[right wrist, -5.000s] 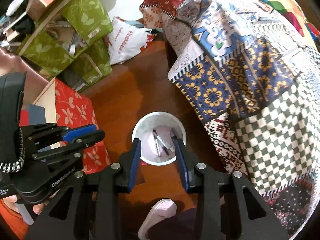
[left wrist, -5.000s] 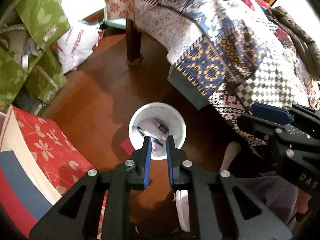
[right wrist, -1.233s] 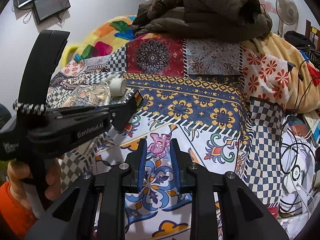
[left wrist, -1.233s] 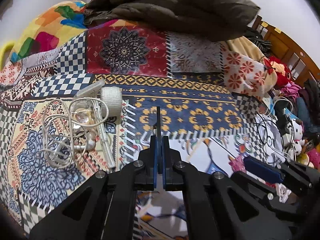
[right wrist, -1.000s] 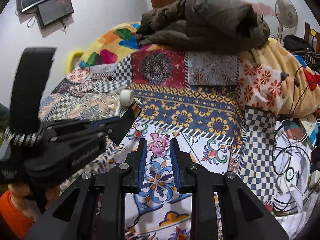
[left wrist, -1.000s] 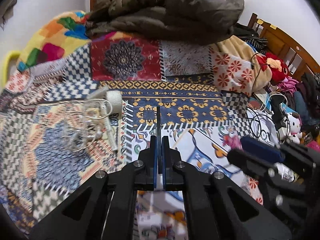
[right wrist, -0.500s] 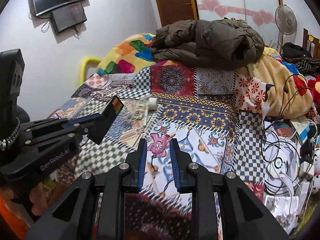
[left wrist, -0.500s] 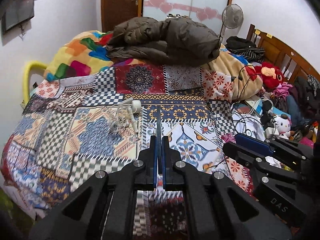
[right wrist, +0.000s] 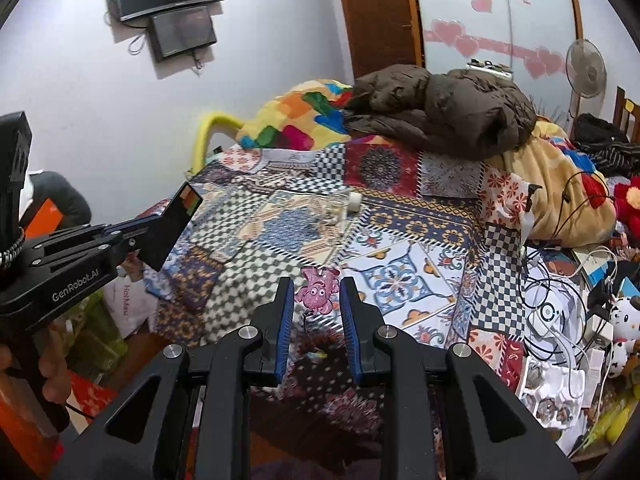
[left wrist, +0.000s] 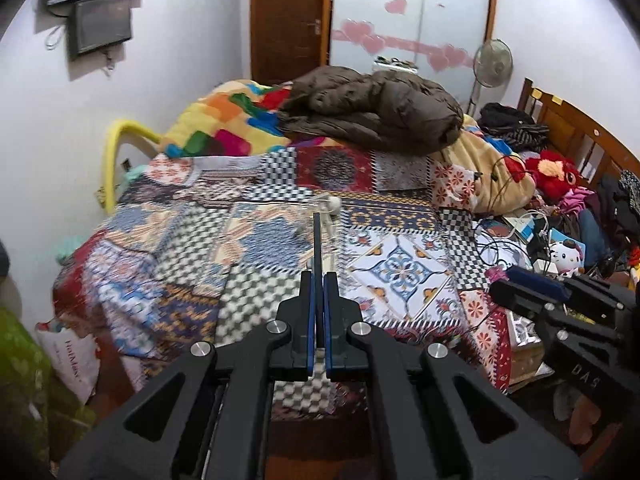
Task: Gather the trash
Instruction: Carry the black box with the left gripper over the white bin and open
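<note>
From the left wrist, the left gripper (left wrist: pixel 319 292) pinches a thin flat card edge-on above the patchwork bedspread (left wrist: pixel 256 300). From the right wrist, the right gripper (right wrist: pixel 316 312) grips a pink figure (right wrist: pixel 317 289) (likely a sticker). Both seem mid-carry; next, find the bin, unseen here.

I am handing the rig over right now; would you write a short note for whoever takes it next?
Left gripper: shut on a thin dark card with an orange and green corner, held edge-on to its own camera.
Right gripper: shut on a small pink figure.
Both are held in the air at the foot of the quilted bed.
Done: two pieces are in hand.
Left: neither view shows a bin, so find one and drop both in. A clear tangle of cord and a white roll lie mid-quilt; whether they are trash is unclear.
</note>
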`<state>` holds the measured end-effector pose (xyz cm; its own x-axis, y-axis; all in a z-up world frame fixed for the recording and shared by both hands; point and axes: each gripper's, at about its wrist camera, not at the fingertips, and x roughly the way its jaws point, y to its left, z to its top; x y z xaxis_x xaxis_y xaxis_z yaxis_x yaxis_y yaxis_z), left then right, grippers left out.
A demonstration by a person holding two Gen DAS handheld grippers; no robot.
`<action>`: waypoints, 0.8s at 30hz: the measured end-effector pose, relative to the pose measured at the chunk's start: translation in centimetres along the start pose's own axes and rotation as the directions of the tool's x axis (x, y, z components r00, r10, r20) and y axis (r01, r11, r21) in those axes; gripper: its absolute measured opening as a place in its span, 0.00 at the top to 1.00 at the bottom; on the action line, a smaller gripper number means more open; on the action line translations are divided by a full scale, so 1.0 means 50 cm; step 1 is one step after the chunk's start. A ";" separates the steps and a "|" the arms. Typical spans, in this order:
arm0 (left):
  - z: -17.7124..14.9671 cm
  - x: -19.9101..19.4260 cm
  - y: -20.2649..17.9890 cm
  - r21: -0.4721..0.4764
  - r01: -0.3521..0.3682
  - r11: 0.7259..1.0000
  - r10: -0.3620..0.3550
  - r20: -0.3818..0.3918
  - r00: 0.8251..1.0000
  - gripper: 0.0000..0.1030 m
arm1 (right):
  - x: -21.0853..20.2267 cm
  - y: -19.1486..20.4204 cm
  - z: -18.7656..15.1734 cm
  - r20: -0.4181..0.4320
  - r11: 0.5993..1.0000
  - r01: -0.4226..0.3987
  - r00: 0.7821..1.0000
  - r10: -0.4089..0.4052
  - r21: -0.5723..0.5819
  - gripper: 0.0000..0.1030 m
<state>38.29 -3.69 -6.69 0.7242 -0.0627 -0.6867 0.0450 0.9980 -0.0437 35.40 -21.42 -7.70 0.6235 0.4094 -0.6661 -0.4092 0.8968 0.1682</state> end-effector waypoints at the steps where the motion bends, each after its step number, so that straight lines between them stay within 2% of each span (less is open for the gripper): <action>1: -0.009 -0.015 0.008 -0.006 -0.009 1.000 0.009 0.005 1.000 0.98 | -0.008 0.012 -0.002 0.004 1.000 -0.006 1.000 0.006 -0.010 0.79; 13: -0.127 -0.161 0.130 -0.099 -0.117 0.988 0.122 0.044 0.992 0.98 | -0.037 0.160 -0.037 0.004 0.990 -0.093 0.996 0.094 -0.110 0.79; 19: -0.195 -0.197 0.199 -0.153 -0.162 0.975 0.168 0.026 0.985 0.98 | -0.012 0.253 -0.062 -0.039 0.972 -0.151 0.988 0.146 -0.182 0.79; 24: -0.259 -0.203 0.272 -0.220 -0.197 0.955 0.197 -0.023 0.980 0.98 | 0.022 0.329 -0.086 -0.094 0.952 -0.207 0.977 0.190 -0.226 0.79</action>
<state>22.66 10.53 -9.72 0.7030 0.1353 -0.6982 -0.2510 0.9658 -0.0656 26.48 -6.93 -8.78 0.4689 0.5550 -0.6871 -0.6691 0.7311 0.1338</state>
